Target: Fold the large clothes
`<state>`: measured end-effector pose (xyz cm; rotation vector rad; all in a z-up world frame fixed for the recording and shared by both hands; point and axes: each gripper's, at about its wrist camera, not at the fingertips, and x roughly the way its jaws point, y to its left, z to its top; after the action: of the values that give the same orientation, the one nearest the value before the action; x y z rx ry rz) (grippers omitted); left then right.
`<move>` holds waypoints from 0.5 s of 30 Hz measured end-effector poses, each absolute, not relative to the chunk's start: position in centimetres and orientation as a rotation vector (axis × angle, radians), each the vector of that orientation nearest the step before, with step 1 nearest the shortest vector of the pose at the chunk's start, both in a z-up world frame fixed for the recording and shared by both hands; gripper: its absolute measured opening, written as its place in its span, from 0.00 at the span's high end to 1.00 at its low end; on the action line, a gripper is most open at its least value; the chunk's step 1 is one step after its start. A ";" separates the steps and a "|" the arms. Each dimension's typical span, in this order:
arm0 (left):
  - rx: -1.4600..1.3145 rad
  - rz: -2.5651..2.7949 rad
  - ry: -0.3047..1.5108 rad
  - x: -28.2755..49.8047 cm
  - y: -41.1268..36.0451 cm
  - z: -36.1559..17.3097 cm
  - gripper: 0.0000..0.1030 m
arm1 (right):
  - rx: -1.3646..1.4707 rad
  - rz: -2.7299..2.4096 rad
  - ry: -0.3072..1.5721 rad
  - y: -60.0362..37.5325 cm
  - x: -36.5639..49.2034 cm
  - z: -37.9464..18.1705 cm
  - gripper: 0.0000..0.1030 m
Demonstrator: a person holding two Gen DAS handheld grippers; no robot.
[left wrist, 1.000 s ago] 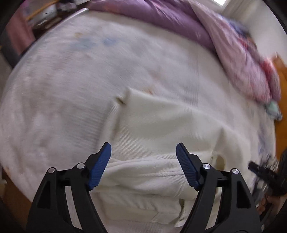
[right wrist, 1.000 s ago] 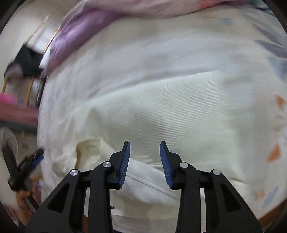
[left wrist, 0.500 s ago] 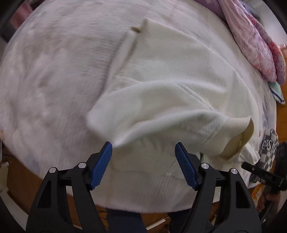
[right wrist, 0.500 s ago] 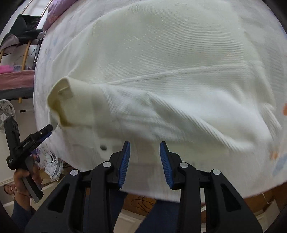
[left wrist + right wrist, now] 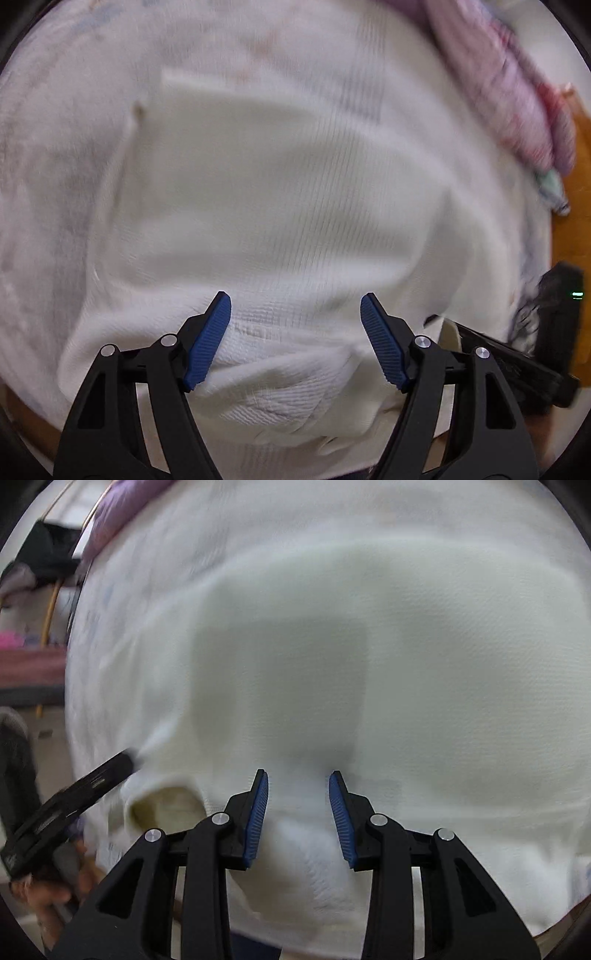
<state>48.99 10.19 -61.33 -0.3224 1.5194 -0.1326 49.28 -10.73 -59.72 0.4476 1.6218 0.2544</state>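
A large cream knit sweater point(image 5: 280, 206) lies spread on the bed; it also fills the right wrist view point(image 5: 388, 657). Its near edge is bunched into a thick fold under both grippers. My left gripper point(image 5: 295, 332) is open wide, its blue pads straddling the bunched fold without closing on it. My right gripper point(image 5: 297, 812) is open narrower, with the raised fold between its pads. A sleeve cuff point(image 5: 166, 808) opens to the left of the right gripper. The right gripper shows at the left view's right edge point(image 5: 517, 354). Both views are motion-blurred.
The white patterned bedsheet point(image 5: 55, 155) lies under the sweater. A pink and purple quilt point(image 5: 517, 110) is heaped at the far right. A wooden floor point(image 5: 580, 177) shows past the bed. A dark chair with clothes point(image 5: 48, 554) stands beside the bed.
Both grippers have dropped closer to the sweater's near edge. The folded sleeve that lay across the front is now bunched right under the pads. Both grippers stay open.
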 end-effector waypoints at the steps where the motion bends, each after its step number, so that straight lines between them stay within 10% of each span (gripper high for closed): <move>1: -0.304 -0.150 1.529 48.2 10.0 -61.5 0.29 | 0.420 0.258 1.628 -10.6 48.0 -59.3 0.67; 15: -0.457 0.040 1.485 38.2 17.1 -60.1 0.25 | 0.400 0.278 1.512 -11.3 45.2 -53.8 0.79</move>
<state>38.21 17.06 -60.10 -0.4573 1.4848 0.0399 45.20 -11.25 -53.76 0.3998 1.5117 0.2782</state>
